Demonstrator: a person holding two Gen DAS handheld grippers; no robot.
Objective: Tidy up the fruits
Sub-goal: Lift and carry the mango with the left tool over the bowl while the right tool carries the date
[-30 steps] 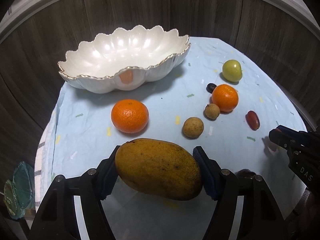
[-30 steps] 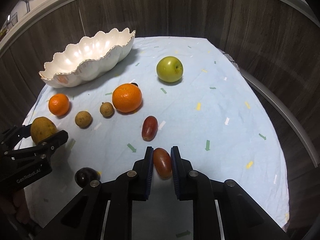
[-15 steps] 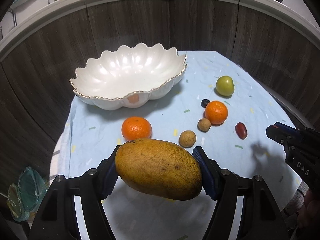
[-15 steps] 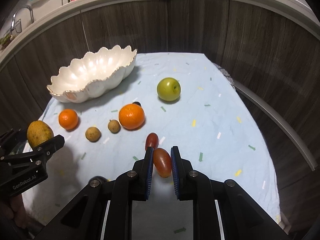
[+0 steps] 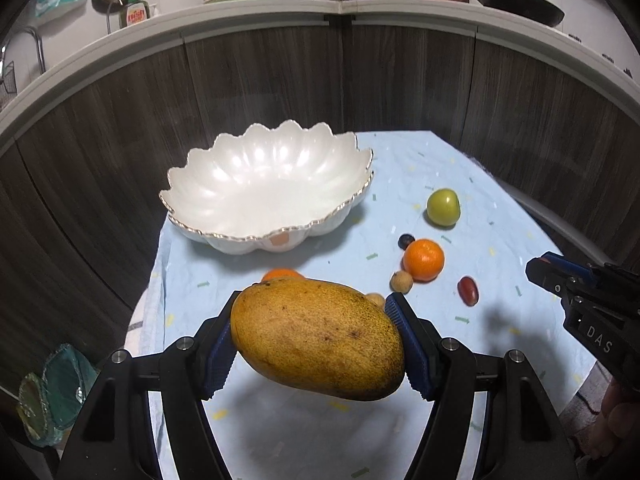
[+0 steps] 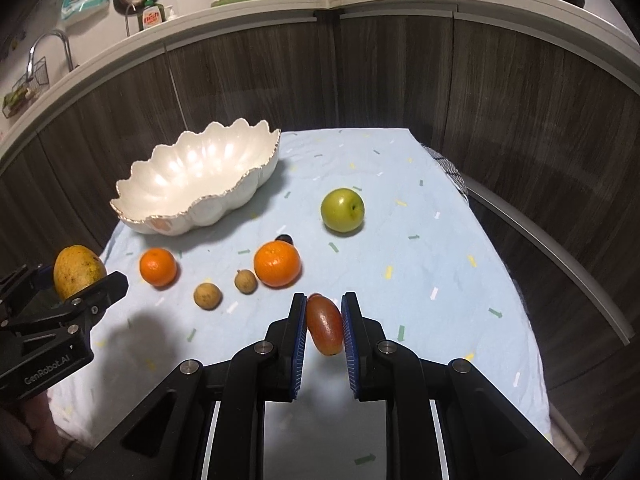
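Observation:
My left gripper (image 5: pixel 316 320) is shut on a big yellow mango (image 5: pixel 320 336), held across the jaws above the near edge of the table. Above the table's front, my right gripper (image 6: pixel 324 316) is shut on a small red oblong fruit (image 6: pixel 325 330). A white scalloped bowl (image 5: pixel 240 242) with a gold rim stands empty at the back left. On the pale blue cloth (image 6: pixel 420 264) lie a green apple (image 6: pixel 342 210), two oranges (image 6: pixel 277 263) (image 6: pixel 157 266), two small brown fruits (image 6: pixel 207 296) (image 6: pixel 245 280) and another red fruit (image 5: pixel 467 290).
Dark wood cabinet fronts (image 5: pixel 400 80) curve closely around the back and sides of the table. A small dark fruit (image 5: pixel 406 241) sits behind the larger orange. A teal glass object (image 5: pixel 52 396) lies low beyond the table's left edge.
Both grippers have risen with their fruit, so the table and bowl look lower and farther away. The left orange is now mostly hidden behind the mango. Neither grip has changed.

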